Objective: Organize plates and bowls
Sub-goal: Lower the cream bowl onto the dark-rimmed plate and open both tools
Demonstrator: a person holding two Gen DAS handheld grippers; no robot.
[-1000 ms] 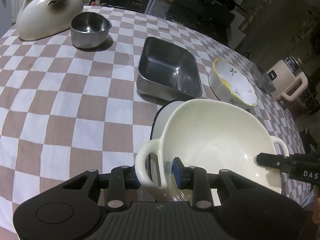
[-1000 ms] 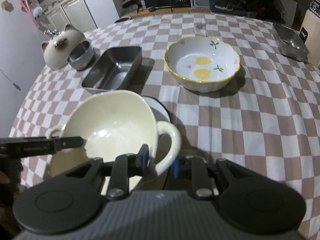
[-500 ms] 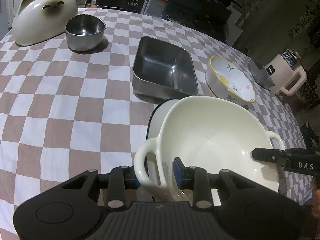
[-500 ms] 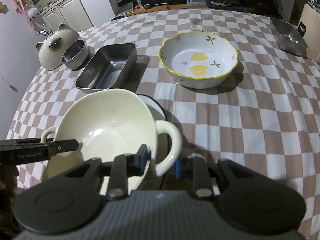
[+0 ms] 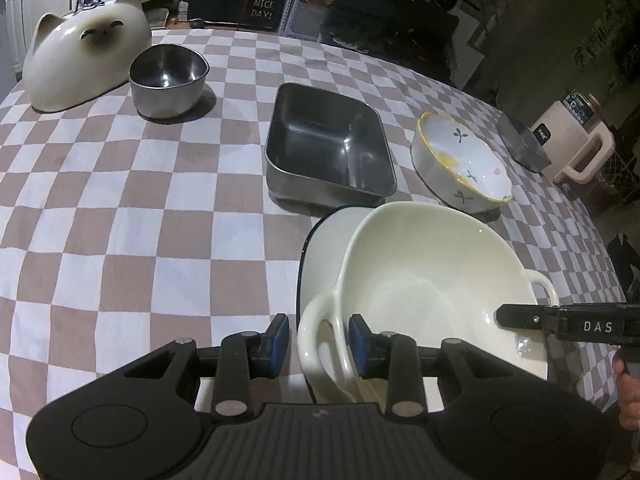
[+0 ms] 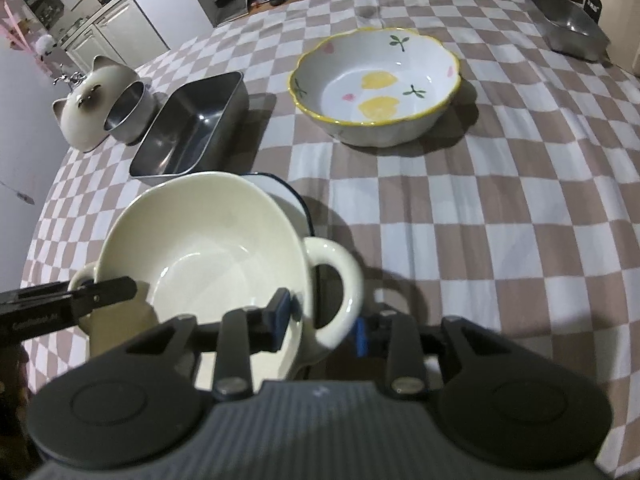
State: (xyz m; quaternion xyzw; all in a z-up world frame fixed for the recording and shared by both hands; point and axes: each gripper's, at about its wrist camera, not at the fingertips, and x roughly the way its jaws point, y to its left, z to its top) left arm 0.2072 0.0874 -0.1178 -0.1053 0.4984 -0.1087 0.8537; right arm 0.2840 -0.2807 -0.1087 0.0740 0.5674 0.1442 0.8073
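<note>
A cream two-handled bowl (image 5: 432, 280) sits tilted above a white plate with a dark rim (image 5: 324, 248). My left gripper (image 5: 318, 340) has its pads on either side of the bowl's left handle (image 5: 316, 332). My right gripper (image 6: 320, 320) straddles the bowl's right handle (image 6: 340, 284), one pad inside the bowl rim. The bowl (image 6: 200, 256) and plate (image 6: 288, 196) also show in the right wrist view. A flowered bowl with a yellow rim (image 6: 376, 88) stands farther back on the checkered table (image 6: 480, 220).
A rectangular steel pan (image 5: 328, 148), a round steel bowl (image 5: 168, 80) and a cat-shaped ceramic dish (image 5: 84, 64) stand at the back left. A second steel pan (image 6: 572, 28) is at the far right corner. A beige appliance (image 5: 576, 140) stands beyond the table edge.
Both grippers and the cream bowl have lifted and tipped a little; the table's far objects sit lower in view. The grips on the handles are unchanged.
</note>
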